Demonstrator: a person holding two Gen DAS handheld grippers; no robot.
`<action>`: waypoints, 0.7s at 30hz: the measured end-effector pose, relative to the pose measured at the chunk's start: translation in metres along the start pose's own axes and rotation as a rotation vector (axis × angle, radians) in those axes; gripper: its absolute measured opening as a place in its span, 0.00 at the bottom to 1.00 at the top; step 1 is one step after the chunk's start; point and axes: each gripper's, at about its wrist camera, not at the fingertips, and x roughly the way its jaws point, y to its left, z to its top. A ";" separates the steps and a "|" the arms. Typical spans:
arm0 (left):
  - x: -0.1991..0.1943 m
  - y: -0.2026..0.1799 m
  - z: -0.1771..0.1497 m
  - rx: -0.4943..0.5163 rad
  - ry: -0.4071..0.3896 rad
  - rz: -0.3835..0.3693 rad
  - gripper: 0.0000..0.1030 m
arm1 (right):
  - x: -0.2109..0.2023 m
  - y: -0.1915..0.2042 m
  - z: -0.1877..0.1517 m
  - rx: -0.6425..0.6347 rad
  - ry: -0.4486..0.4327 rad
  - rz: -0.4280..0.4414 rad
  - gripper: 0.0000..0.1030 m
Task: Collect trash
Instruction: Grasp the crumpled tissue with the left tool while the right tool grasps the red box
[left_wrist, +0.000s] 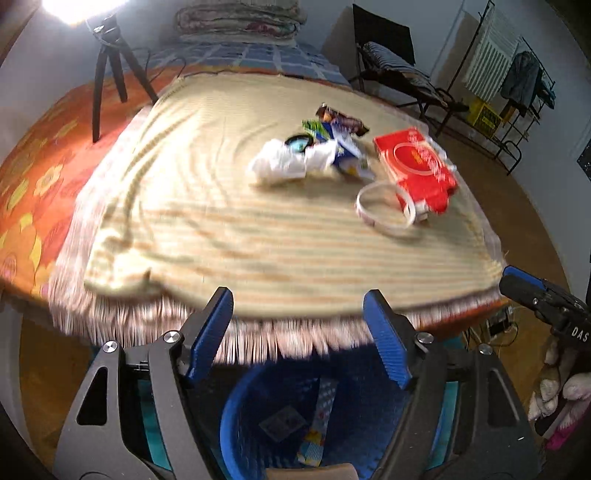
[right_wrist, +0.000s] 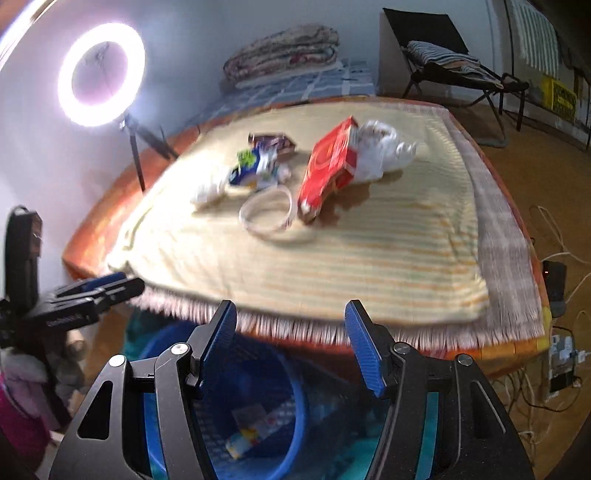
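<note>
your left gripper (left_wrist: 297, 306) and right gripper (right_wrist: 290, 317) both hang at the near edge of the bed (left_wrist: 33, 177), jaws wide apart and holding nothing, right above the blue bin (left_wrist: 236, 417) on the floor below the fringe of the striped blanket (left_wrist: 258, 236).

a start has been made: the bin already holds a few pieces, among them a long printed wrapper (left_wrist: 319, 421) and a small flat packet (left_wrist: 282, 422). through the right camera the same bin (right_wrist: 295, 398) shows two or three items at its bottom; the blur makes an exact count unsafe.

most of the job is left. out on the blanket, well apart from both grippers, lies a cluster of trash: a red box (left_wrist: 417, 166), a white loop of band (left_wrist: 384, 210) touching its near end, a crumpled white paper (left_wrist: 280, 162), blue-and-white wrappers (left_wrist: 343, 151), a green one (left_wrist: 316, 127) and a dark candy wrapper (left_wrist: 343, 120) at the far side. the right view adds a white plastic bag (right_wrist: 384, 147) lying against the far side of the red box, hidden from your left camera.

by this showing you are early in the task: every item on the blanket has yet to be picked up and dropped in the bin. the loop sits nearest to you.
</note>
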 end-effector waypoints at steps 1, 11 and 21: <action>0.003 0.000 0.006 0.003 -0.002 0.000 0.73 | 0.001 -0.003 0.005 0.010 -0.001 0.009 0.59; 0.032 0.007 0.047 -0.023 -0.006 -0.020 0.73 | 0.021 -0.025 0.068 0.037 -0.052 0.047 0.59; 0.071 0.014 0.086 -0.035 0.015 -0.007 0.75 | 0.063 -0.037 0.113 0.012 -0.027 -0.005 0.59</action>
